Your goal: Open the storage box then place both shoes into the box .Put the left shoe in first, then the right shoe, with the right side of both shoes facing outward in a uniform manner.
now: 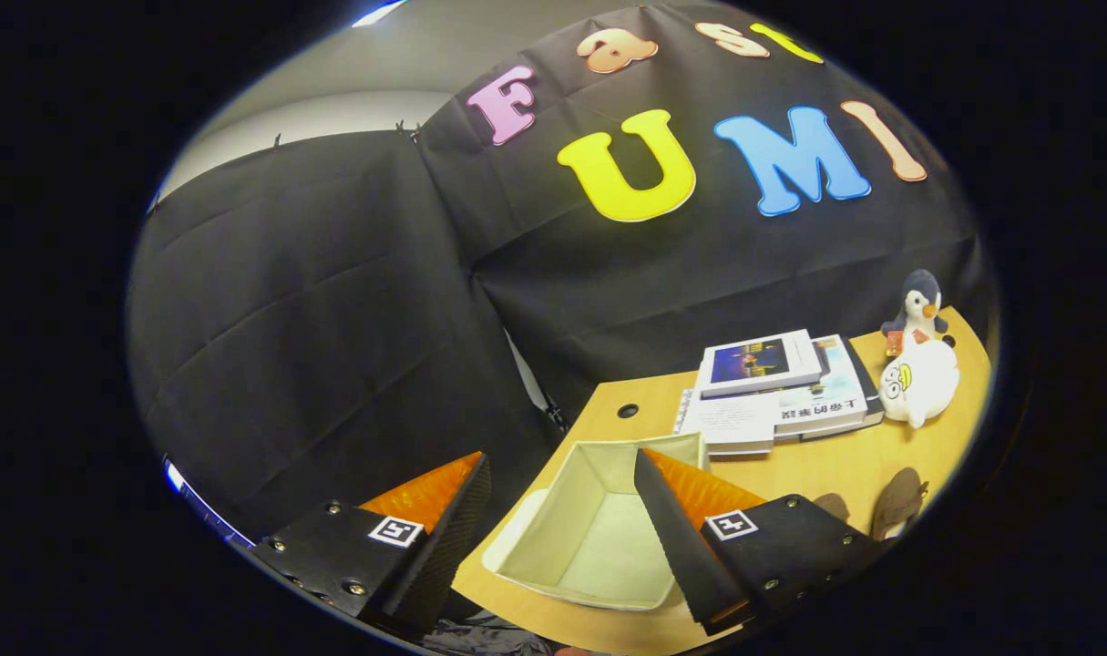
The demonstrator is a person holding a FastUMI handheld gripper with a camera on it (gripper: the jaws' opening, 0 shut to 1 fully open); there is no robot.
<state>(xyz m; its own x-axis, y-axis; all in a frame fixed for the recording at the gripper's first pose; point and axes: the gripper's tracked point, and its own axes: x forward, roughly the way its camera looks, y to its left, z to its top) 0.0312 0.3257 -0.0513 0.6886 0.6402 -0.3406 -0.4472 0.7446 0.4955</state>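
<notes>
The storage box (599, 538) sits open on the wooden surface (817, 469), a pale fabric bin with its inside bare; I see no shoe in it. From where I hold the gripper (553, 538), the box lies directly ahead and below, framed in the gap between the two fingers, with its long axis running away from me toward roughly 1 o'clock. Its near rim is close to the surface's front edge, at about 6 o'clock of the box.

My jaws are spread wide and hold nothing; the right finger overlaps the box's right wall in my line of sight, though I judge it is above the box and not touching.

Outward from the box, at about 1 o'clock, lies a stack of books (776, 387). Beyond those, near 2 o'clock, a white plush toy (917, 383) rests with a penguin plush (917, 310) behind it. A brown object (897, 501) lies at 3 o'clock of the box; I cannot tell what it is.

With the box apparently open, I judge the next move is fetching the left shoe.
</notes>
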